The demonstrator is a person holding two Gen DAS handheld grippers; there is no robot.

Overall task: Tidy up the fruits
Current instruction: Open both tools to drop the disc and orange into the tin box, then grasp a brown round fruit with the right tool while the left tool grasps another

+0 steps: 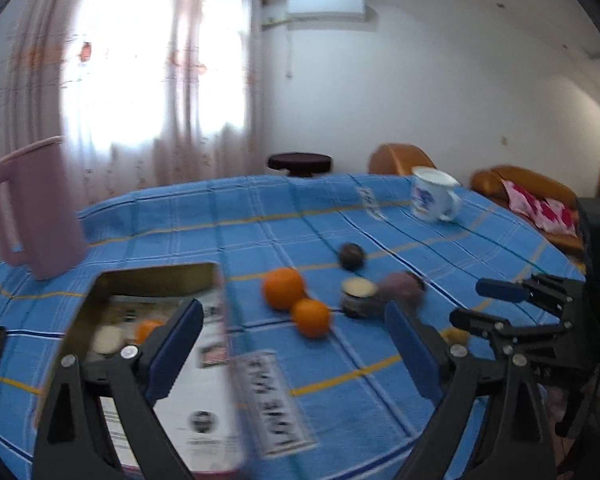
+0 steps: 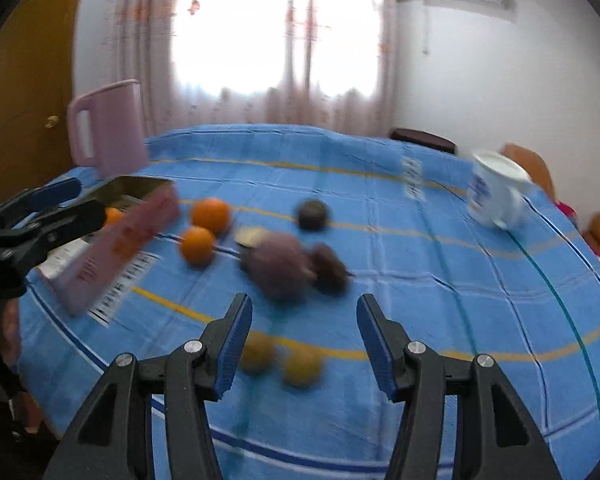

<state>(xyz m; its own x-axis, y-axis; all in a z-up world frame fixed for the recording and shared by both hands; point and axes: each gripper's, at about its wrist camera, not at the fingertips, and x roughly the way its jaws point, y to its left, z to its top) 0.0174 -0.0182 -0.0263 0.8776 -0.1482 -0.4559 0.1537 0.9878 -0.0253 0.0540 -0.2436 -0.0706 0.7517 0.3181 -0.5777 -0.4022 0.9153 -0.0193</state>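
Observation:
Two oranges (image 1: 284, 288) (image 1: 311, 317) lie mid-table; they also show in the right wrist view (image 2: 211, 215) (image 2: 197, 244). Dark purple fruits (image 1: 351, 256) (image 1: 400, 288) lie beyond them, also seen from the right wrist (image 2: 313, 213) (image 2: 278, 266) (image 2: 329, 267). Two yellow fruits (image 2: 257, 353) (image 2: 302, 366) lie just below my open, empty right gripper (image 2: 304, 318). An open tin box (image 1: 156, 312) at left holds an orange (image 1: 147, 330) and a pale round item. My left gripper (image 1: 296, 320) is open and empty, its left finger over the box. The right gripper also shows in the left wrist view (image 1: 480, 304).
A pink jug (image 1: 36, 208) stands at the table's far left. A white-and-blue mug (image 1: 434, 196) stands at the far right. A small dark jar with a pale lid (image 1: 358, 296) sits among the fruits. The blue checked tablecloth (image 1: 340, 380) covers the round table.

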